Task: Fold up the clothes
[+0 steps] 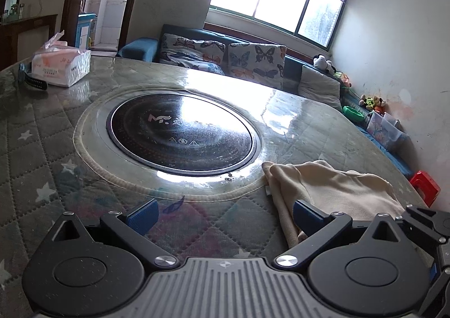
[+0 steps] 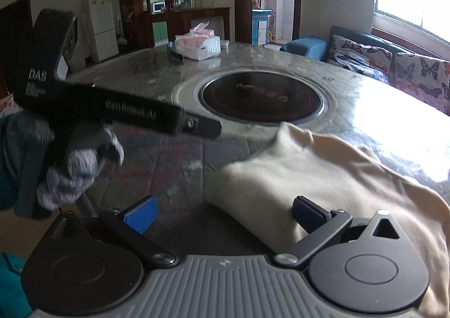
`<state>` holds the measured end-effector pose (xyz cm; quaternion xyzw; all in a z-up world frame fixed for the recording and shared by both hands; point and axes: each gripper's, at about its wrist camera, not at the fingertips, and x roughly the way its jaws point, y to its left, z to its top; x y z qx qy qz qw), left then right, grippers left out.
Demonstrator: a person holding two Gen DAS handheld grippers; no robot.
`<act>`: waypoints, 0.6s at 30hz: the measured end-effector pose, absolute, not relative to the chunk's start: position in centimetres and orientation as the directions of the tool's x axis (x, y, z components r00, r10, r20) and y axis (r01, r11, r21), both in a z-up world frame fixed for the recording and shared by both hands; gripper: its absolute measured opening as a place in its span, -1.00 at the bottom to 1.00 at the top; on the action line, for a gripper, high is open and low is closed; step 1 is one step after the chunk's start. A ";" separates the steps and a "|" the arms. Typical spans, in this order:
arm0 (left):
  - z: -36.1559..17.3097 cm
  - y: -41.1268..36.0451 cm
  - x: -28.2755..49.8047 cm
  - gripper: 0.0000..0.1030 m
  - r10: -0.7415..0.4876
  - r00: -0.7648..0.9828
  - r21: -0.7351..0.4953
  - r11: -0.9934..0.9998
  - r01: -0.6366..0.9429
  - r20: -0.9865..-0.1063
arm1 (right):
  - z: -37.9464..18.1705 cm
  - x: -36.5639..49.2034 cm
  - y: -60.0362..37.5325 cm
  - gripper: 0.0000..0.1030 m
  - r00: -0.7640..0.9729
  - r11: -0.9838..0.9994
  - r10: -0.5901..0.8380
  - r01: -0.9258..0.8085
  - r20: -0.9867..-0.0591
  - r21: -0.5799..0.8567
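Bench (image 1: 42, 132), quilted cover, round hob (image 1: 180, 132) at centre; wide bare stretch left of the cream garment (image 2: 323, 177). Right wrist view alone shows a gloved hand (image 2: 76, 174), blurred, holding the left gripper (image 1: 225, 216). Garment lies near the bench's close edge. Both grippers spread, empty; right gripper (image 2: 225, 214) over the fold.

This is looking like a lived-in home, a combined living and dining room. A sofa (image 1: 225, 56) with butterfly-print cushions is sitting under a wide window (image 1: 278, 0), with soft toys (image 1: 371, 102) lying at its end. A round table (image 1: 42, 149) with a built-in cooktop (image 1: 180, 132) is carrying a tissue pack (image 1: 60, 64), and a white fridge (image 2: 102, 26) is standing beside dark wooden shelves (image 2: 157, 0).
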<state>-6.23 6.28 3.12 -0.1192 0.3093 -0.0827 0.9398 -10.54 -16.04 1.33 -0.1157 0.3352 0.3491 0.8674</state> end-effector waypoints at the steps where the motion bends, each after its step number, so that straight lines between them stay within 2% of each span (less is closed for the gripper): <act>1: 3.1 6.4 -6.2 1.00 -0.231 0.792 -0.278 0.957 0.080 -0.565 | 1.2 -10.3 -15.6 1.00 0.532 0.728 0.525 -0.685 -0.665 0.027; 7: 3.0 6.5 -6.1 1.00 -0.246 0.776 -0.286 0.954 0.088 -0.581 | 0.1 -10.5 -13.6 1.00 0.527 0.709 0.476 -0.703 -0.704 -0.046; 11: 3.3 6.1 -5.9 1.00 -0.261 0.769 -0.287 0.952 0.106 -0.583 | 1.4 -10.9 -13.4 1.00 0.537 0.709 0.507 -0.705 -0.674 -0.028; 15: 3.7 5.6 -5.8 1.00 -0.275 0.766 -0.284 0.950 0.126 -0.581 | 0.6 -10.7 -12.5 1.00 0.486 0.682 0.527 -0.731 -0.697 0.006; 18: 3.9 5.0 -5.8 1.00 -0.281 0.759 -0.274 0.952 0.140 -0.588 | 0.4 -11.2 -12.1 1.00 0.495 0.676 0.516 -0.737 -0.699 -0.023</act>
